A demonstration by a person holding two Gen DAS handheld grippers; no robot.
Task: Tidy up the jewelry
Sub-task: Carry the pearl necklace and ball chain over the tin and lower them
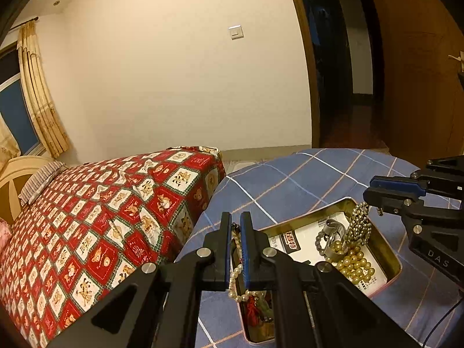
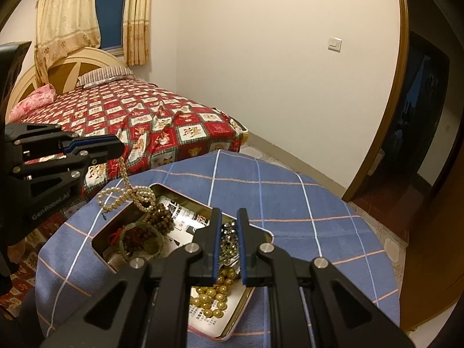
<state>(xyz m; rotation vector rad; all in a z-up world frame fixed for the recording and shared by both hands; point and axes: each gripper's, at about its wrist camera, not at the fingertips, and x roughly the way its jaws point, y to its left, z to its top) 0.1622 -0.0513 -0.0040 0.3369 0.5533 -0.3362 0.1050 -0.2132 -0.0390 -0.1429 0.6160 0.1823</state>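
Note:
An open tin (image 1: pixel 395 256) lies on the blue plaid table, filled with jewelry. My left gripper (image 1: pixel 235 218) is shut on a pearl necklace (image 1: pixel 234 278), which hangs down over the tin's left end. In the right wrist view, that left gripper (image 2: pixel 117 146) holds the pearl necklace (image 2: pixel 124 194) with its loops draped on the tin's (image 2: pixel 98 242) far corner. My right gripper (image 2: pixel 229 213) is shut on a dark metallic bead chain (image 2: pixel 228 239). From the left, the right gripper (image 1: pixel 372 192) lifts this bead chain (image 1: pixel 359 223) above gold beads (image 1: pixel 355 264).
Inside the tin lie gold beads (image 2: pixel 214 293), brown wooden beads (image 2: pixel 162 220), a green bangle (image 2: pixel 152 245) and a silver cuff (image 1: pixel 333 239) on printed paper. The round table's plaid cloth (image 2: pixel 290 203) spreads around it. A bed with a red patterned cover (image 2: pixel 145 116) stands close behind.

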